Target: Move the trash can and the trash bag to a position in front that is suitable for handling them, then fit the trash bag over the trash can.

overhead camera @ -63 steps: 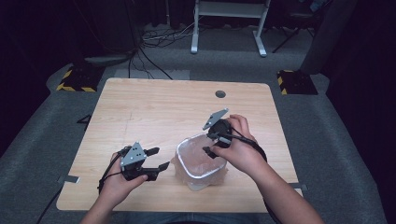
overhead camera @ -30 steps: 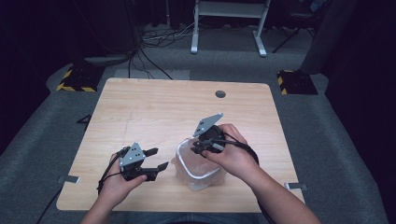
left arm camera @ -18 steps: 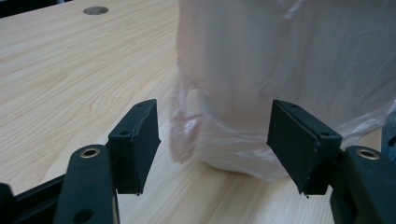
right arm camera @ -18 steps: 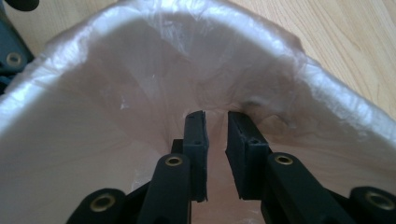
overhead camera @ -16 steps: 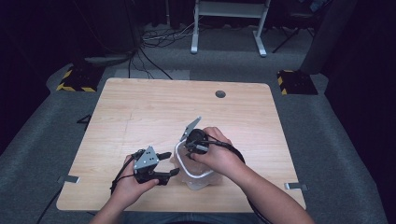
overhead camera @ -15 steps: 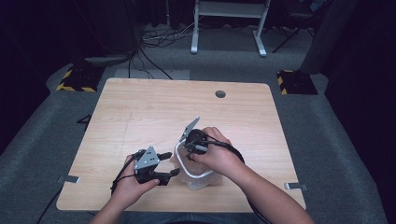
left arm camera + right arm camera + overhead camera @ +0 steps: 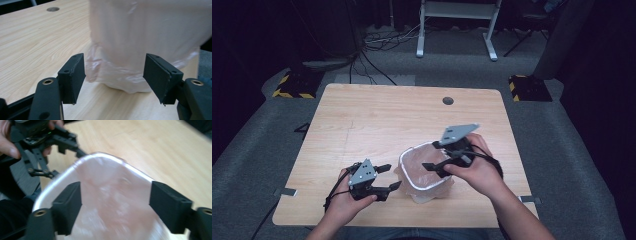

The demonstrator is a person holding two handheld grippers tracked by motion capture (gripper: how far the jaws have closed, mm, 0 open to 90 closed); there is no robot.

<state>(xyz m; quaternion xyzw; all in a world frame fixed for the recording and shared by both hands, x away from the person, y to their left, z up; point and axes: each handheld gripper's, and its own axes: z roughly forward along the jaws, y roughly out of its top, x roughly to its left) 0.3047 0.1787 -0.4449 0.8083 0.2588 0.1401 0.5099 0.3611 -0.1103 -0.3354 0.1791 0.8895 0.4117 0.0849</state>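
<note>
My right tongs point(image 7: 437, 156) hang over the open mouth of the bin point(image 7: 424, 175), a small white container lined with a thin translucent pinkish bag. Their jaws have just been opening and now stand wide, with nothing clamped between them. In the right gripper view the two black pads point(image 7: 67, 202) are set apart above the bag-lined interior, and the bin's pale rim point(image 7: 105, 157) curves across between and beyond them. No pad presses on the rim or the liner.

My left tongs point(image 7: 389, 177) rest low on the counter point(image 7: 377, 120), just beside the bin's left side, jaws pointing toward it. They are also spread wide and hold nothing. In the left gripper view the bin's bagged wall point(image 7: 140, 37) stands ahead of the gap between the pads point(image 7: 75, 75); the loose plastic bunches near the base, where the bin meets the wooden surface. The pads do not touch the plastic.

The bin stands upright on the near half of the counter, right of centre, between my two hands. My left hand point(image 7: 347, 202) grips its tool from below the bin's left; my right hand point(image 7: 479, 170) comes in from the bin's right, its grey three-cornered plate point(image 7: 457, 132) tilted upward.

A round dark grommet hole point(image 7: 448, 100) sits near the counter's far edge, well apart from the bin.
</note>
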